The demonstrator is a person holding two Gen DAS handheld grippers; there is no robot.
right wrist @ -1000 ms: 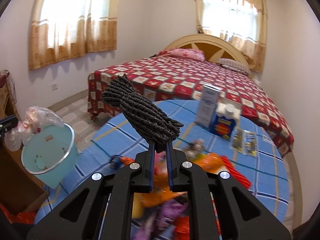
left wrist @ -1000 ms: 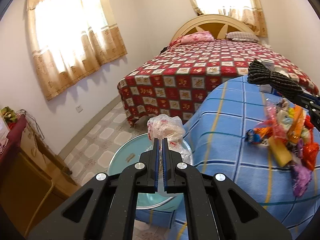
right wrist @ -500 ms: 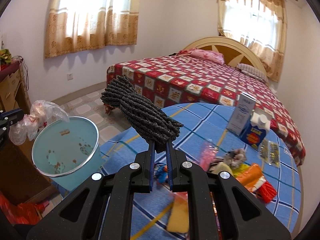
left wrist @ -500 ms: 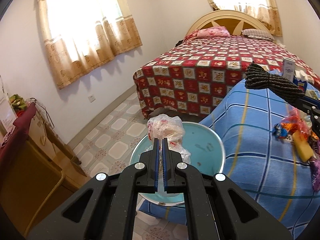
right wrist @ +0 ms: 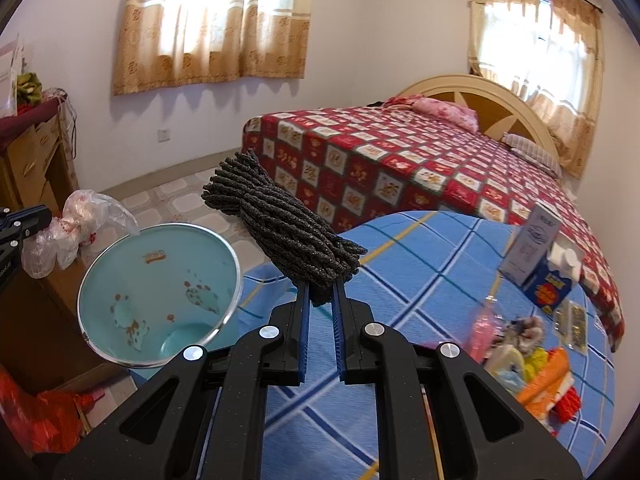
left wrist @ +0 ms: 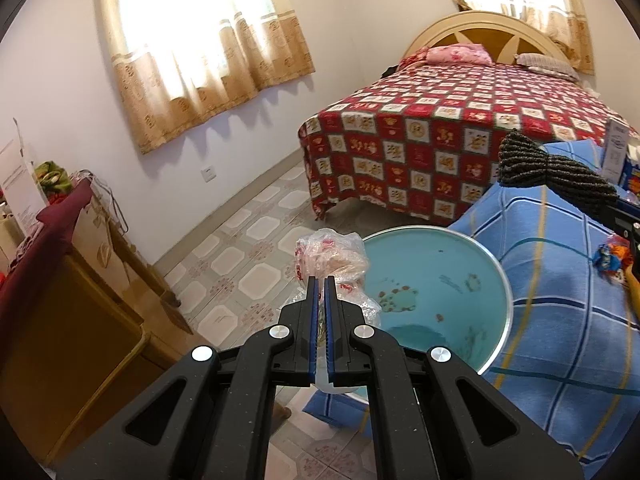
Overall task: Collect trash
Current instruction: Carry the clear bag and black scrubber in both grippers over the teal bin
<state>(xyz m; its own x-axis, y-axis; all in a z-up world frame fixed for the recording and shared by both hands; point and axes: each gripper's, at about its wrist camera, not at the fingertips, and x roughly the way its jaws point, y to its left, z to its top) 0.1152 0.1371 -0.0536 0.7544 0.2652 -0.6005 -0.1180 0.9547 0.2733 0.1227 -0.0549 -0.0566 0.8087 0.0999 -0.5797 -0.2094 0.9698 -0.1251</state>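
Observation:
My left gripper [left wrist: 320,280] is shut on a crumpled clear plastic bag [left wrist: 332,260] and holds it over the near left rim of a light blue bin [left wrist: 432,292]. The bag also shows in the right wrist view [right wrist: 76,228], just left of the bin [right wrist: 160,292]. My right gripper [right wrist: 320,286] is shut on a dark grey ribbed bundle [right wrist: 280,220], held above the table edge to the right of the bin. That bundle also shows in the left wrist view [left wrist: 552,172]. The bin holds only small scraps.
A table with a blue checked cloth [right wrist: 420,272] carries cartons [right wrist: 540,260] and a heap of colourful wrappers [right wrist: 532,364]. A bed with a red patterned cover [left wrist: 460,128] stands behind. A wooden cabinet [left wrist: 60,300] is on the left. The floor is tiled [left wrist: 248,252].
Both grippers have swung left, away from the table. The bin has moved towards the middle of both views, and the wrappers have slid right. Both grips are unchanged.

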